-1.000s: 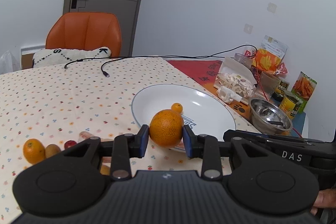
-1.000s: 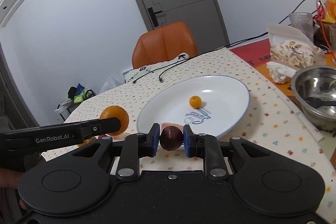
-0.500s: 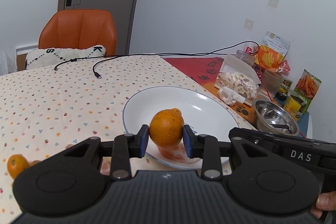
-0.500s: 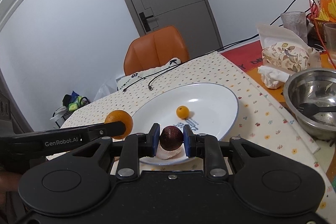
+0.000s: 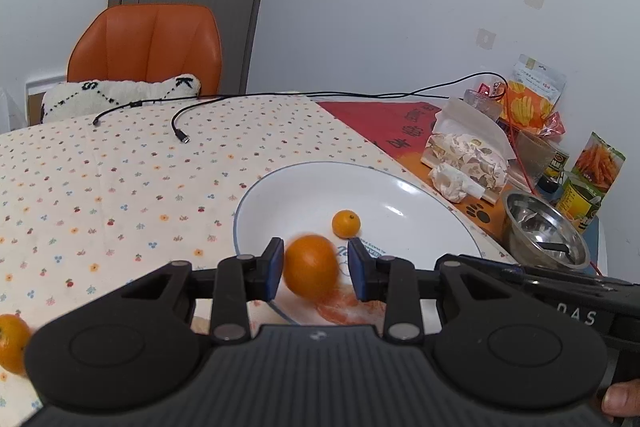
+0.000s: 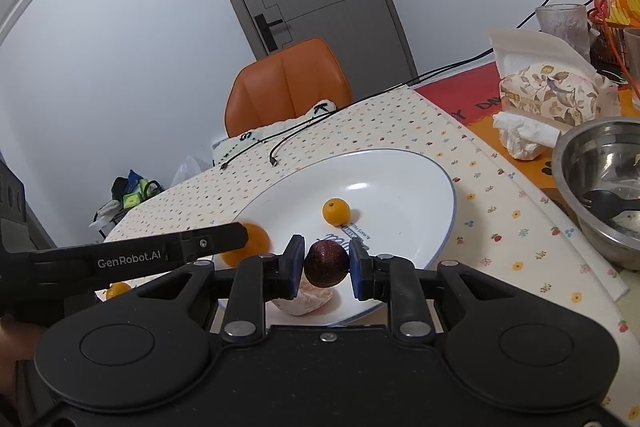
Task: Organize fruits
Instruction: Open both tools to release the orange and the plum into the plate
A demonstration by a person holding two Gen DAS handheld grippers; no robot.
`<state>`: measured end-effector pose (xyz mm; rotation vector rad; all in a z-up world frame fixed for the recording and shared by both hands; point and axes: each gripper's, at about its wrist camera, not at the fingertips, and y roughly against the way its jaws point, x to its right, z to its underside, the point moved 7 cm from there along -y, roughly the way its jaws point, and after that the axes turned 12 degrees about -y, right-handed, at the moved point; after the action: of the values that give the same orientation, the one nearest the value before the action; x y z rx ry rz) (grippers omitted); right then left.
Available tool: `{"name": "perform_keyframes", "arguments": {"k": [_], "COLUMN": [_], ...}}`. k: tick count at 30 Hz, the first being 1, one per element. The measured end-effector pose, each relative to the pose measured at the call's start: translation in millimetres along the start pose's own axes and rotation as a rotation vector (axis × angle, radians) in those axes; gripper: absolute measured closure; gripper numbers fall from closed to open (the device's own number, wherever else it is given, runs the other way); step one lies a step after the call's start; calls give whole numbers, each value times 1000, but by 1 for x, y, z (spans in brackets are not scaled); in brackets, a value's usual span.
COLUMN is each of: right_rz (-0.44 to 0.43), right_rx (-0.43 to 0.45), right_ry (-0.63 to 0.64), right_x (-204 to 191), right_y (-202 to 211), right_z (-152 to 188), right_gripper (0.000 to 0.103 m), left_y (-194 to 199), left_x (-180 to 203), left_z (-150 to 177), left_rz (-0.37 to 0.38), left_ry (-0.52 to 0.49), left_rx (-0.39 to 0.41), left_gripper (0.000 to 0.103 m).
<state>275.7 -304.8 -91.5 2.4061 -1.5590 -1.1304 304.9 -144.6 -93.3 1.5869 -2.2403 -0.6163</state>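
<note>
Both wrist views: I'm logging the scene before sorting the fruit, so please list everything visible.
plate: one, white, on tablecloth
big orange: one, orange, blurred, over plate's near side
small orange: one, orange, on plate
peeled fruit: one, pinkish, plate's near edge
dark fruit: one, purple-brown, gripped over plate
loose orange: one, orange, tablecloth's left
steel bowl: one, silver, right of plate
chair: one, orange, far end
left gripper: one, black, open
right gripper: one, black, shut on dark fruit

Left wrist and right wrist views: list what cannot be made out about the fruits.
Round orange fruit: motion-blurred, left wrist view; contact with the left gripper unclear.
Pale peeled fruit on the white plate: right wrist view, mostly behind the right gripper and its dark round fruit.
Second orange fruit: left wrist view, cut by the left edge.
</note>
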Motion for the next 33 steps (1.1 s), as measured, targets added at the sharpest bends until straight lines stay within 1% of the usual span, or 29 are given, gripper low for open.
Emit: {"name": "perform_keyframes", "arguments": {"k": [2,3,5,10,13,15,19,21,23,26,30,33], "right_rz": [2,4,13,5,0,-1,-8,-11,-17,-24,-37,-46], "right_rx": [-4,-6,3,-8,-10,-8,-3,-1,4,11,28,32], "right_ry": [4,4,0,12,10,13,21,27,34,43,47,48], "right_x": [-1,-2,-2,-9,-13,-15,-21,-24,-29,-35,-42,-46], "right_y": [-2,-4,-4,-4,-2,-1,3,5,8,12,18,22], "right_z": [1,2,3,8,10,11,12,13,13,14,13,14], "right_gripper": [80,76,72,67,60,56,49,44,40,35,25,20], "left_y": [1,1,3,12,19,24,33,38,44,53,63,71], "left_x": [-1,-2,-5,-11,-14,-15,-19,-22,-25,-29,-33,-34], "left_z": [0,1,3,7,9,11,14,14,15,16,17,17], "left_rz": [-11,-12,-6,-11,-20,-27,-42,-55,-67,-87,-108,-117], "left_ry": [0,2,16,35,44,46,51,55,60,69,70,68], "left_rx": [0,-6,-10,-15,-15,-14,-13,-9,-1,7,14,25], "left_gripper": [69,68,66,65,59,52,46,41,38,29,26,24]}}
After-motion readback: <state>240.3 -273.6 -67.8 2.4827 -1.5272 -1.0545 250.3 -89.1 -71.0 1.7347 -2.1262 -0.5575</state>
